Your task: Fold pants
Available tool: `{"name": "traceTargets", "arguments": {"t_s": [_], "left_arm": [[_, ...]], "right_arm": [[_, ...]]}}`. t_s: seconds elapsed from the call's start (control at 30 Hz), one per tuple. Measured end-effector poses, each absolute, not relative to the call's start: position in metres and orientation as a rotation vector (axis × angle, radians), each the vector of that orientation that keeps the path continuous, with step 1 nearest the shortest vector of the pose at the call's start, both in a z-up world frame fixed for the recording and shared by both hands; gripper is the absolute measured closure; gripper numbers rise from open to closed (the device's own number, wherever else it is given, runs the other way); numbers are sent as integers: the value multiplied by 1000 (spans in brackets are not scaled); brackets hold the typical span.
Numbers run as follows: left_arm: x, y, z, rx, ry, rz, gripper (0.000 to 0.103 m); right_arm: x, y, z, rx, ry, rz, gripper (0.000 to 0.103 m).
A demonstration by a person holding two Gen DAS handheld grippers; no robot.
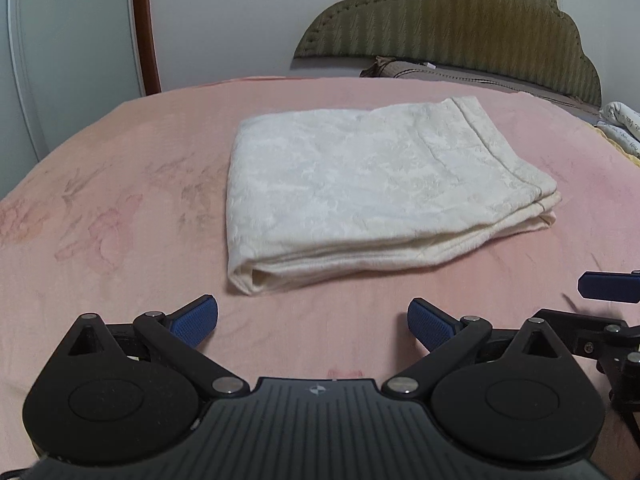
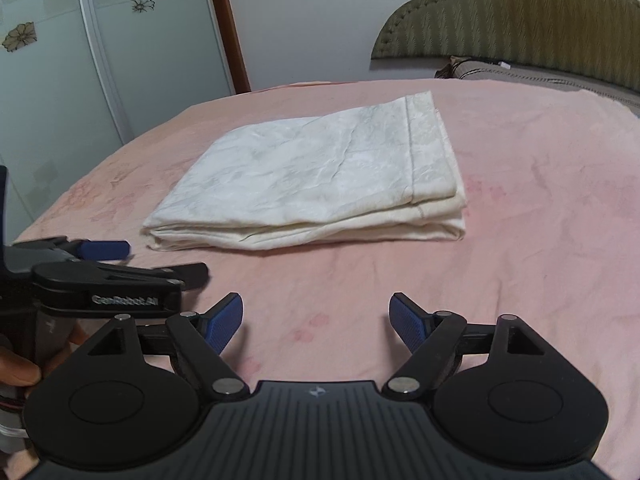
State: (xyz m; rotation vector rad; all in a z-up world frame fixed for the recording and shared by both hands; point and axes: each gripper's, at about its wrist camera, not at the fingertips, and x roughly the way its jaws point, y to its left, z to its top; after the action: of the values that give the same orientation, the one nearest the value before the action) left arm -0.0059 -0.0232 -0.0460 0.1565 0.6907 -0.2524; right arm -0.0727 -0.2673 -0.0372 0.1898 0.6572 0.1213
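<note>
The bed (image 1: 120, 200) carries the pants (image 1: 372, 192), folded into a flat stack at its middle, so the folding looks finished. The left gripper (image 1: 312, 322) and right gripper (image 2: 316, 322) hang just short of the stack, fingers spread wide and empty, likely clear of it.

bare bedsheet (image 1: 120, 200) all round folded pants (image 1: 372, 196); headboard (image 1: 460, 20) behind

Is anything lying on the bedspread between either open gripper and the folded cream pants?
Nothing visible. Only bare pink bedspread lies between the left gripper, the right gripper and the folded cream textured pants; both grippers are open and empty.
</note>
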Motion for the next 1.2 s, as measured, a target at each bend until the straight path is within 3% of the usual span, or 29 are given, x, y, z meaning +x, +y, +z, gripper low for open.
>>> {"name": "traceTargets", "arguments": {"t_s": [0.3,0.43,0.63,1.2], "left_arm": [[-8,-21,-53,145,716,-260,0],[-10,-20,-55,134,708,-261,0],[-11,-20,-56,141,703,-259,0],[-11,-21,-57,143,702,-259,0]], "right_arm": [[-73,-259,-41,195,672,107,20],[-69,-259,-46,187,676,73,10],[-65,-255,-55,164,685,53,3],[-64,-242,-62,80,679,30,0]]}}
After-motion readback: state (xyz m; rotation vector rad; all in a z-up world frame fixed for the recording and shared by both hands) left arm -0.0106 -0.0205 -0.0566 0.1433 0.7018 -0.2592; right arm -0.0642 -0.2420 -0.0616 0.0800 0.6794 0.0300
